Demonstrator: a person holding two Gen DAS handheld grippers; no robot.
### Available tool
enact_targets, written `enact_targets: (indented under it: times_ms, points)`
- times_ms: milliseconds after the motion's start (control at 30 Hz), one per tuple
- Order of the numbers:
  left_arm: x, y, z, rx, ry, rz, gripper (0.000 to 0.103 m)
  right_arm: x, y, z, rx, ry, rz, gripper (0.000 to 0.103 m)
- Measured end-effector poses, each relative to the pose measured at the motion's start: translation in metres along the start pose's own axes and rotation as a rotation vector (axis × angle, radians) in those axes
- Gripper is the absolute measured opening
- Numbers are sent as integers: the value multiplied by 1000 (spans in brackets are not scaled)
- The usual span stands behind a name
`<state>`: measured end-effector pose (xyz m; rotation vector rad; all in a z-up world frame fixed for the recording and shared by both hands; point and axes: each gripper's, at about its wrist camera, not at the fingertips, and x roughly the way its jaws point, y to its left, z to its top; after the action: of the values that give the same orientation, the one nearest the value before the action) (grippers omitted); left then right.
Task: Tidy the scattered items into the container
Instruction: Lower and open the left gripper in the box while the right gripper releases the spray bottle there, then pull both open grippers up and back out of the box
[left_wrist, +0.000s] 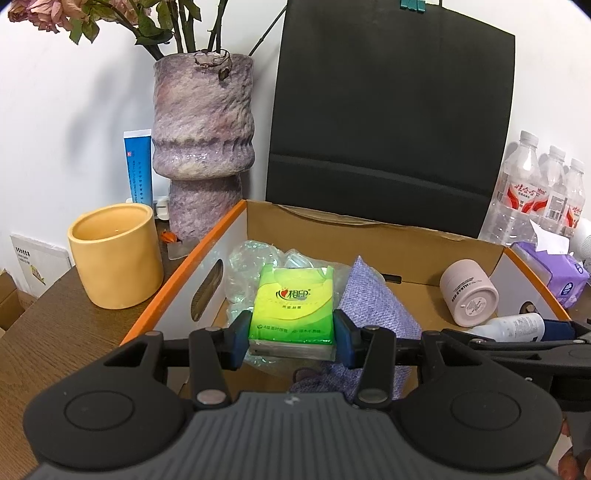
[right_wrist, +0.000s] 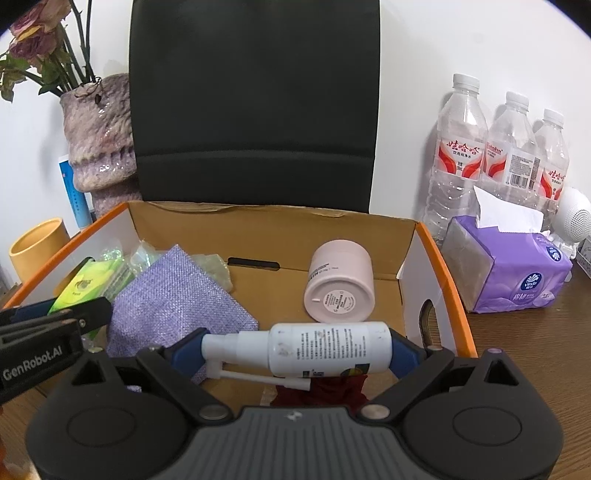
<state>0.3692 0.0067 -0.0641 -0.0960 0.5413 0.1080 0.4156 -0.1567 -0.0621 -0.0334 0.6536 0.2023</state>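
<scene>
Blue-padded fingers of the left gripper (left_wrist: 291, 334) clamp a green tissue pack (left_wrist: 291, 306) from both sides, holding it above the near left part of the cardboard box (left_wrist: 373, 236). Beside it, the right gripper (right_wrist: 297, 350) has its fingers closed on the two ends of a white spray bottle (right_wrist: 314, 347), which lies crosswise between them over the near edge of the box, its thin nozzle tube pointing down and to the right. Under the bottle a dark red cloth (right_wrist: 325, 393) shows at the box's near side.

Inside the box, a lilac woven pouch (right_wrist: 177, 299) lies left of centre, partly under the tissue pack in the left wrist view. Crumpled clear plastic wrap (left_wrist: 251, 266) sits behind the pack, against the left wall. A pale pink jar (right_wrist: 340, 284) lies on its side toward the right of the box floor, its labelled base facing the cameras. The box has orange-edged white side walls with hand slots.

On the brown wooden desk (right_wrist: 524, 354), a yellow ceramic cup (left_wrist: 114, 254) stands just left of the box, and a purple tissue pack (right_wrist: 509, 266) with a sheet sticking up sits just right of it. Farther back, a mottled purple vase (left_wrist: 203, 129) with wilted roses stands left, a blue-and-white tube (left_wrist: 138, 166) upright beside it. A black bag (right_wrist: 255, 99) rises directly behind the box, and three clear water bottles (right_wrist: 498, 155) stand at the right by the white wall.
</scene>
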Motion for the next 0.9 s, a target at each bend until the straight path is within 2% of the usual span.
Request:
enact_targets:
  times_ms: [33, 100, 200, 233, 300, 400, 533, 900]
  points:
    - [0, 0, 0, -3, 1, 3, 51, 0, 0, 0, -1, 1, 0, 97]
    - [-1, 0, 0, -3, -4, 14, 67, 0, 0, 1, -1, 5, 4, 97]
    - [-6, -2, 1, 7, -34, 61, 85, -1, -2, 3, 10, 10, 14, 97]
    - [-8, -1, 2, 5, -46, 59, 88, -1, -4, 4, 16, 13, 17, 98]
    - [-13, 0, 4, -4, -71, 58, 103, -4, -4, 5, 9, 5, 18, 99]
    - [-20, 0, 6, -5, -116, 70, 103, -9, -3, 7, -4, -9, 18, 103]
    - [-24, -1, 7, -4, -134, 85, 103, -16, 1, 9, -24, -22, 31, 103]
    - [-23, 1, 7, -22, -124, 103, 103, -17, -1, 10, -14, -30, 7, 103]
